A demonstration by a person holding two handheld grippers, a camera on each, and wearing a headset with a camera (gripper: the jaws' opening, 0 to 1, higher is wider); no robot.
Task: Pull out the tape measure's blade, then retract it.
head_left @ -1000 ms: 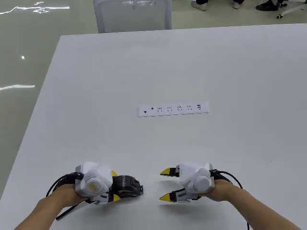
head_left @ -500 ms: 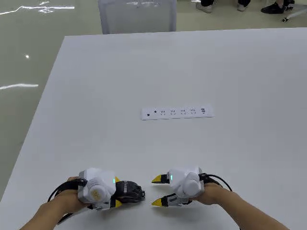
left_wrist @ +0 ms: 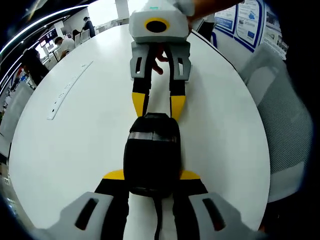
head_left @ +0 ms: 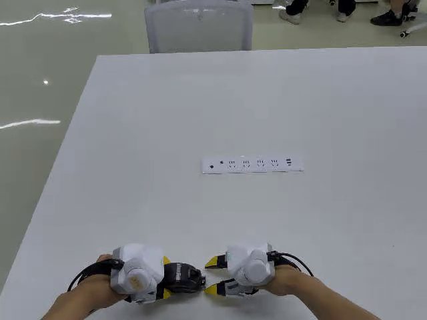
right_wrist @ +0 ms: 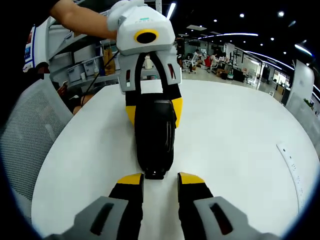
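A black tape measure (head_left: 182,277) lies on the white table (head_left: 267,100) near its front edge, and my left gripper (head_left: 164,277) is shut on it. In the left gripper view the case (left_wrist: 152,155) sits between my yellow-tipped jaws, midway at my left gripper (left_wrist: 152,175). My right gripper (head_left: 211,276) faces it from the right, open, its yellow tips just at the case's end. In the right gripper view the tape measure (right_wrist: 155,132) reaches to the gap of my right gripper (right_wrist: 161,179); the blade end sits there, with no blade drawn out.
A white power strip (head_left: 252,164) lies mid-table, well beyond both grippers. A grey chair (head_left: 199,27) stands at the table's far edge. The table's left edge runs close to my left hand.
My right gripper has moved left toward the tape measure, closing the gap until its tips reach the case's end. The left gripper keeps its hold on the case.
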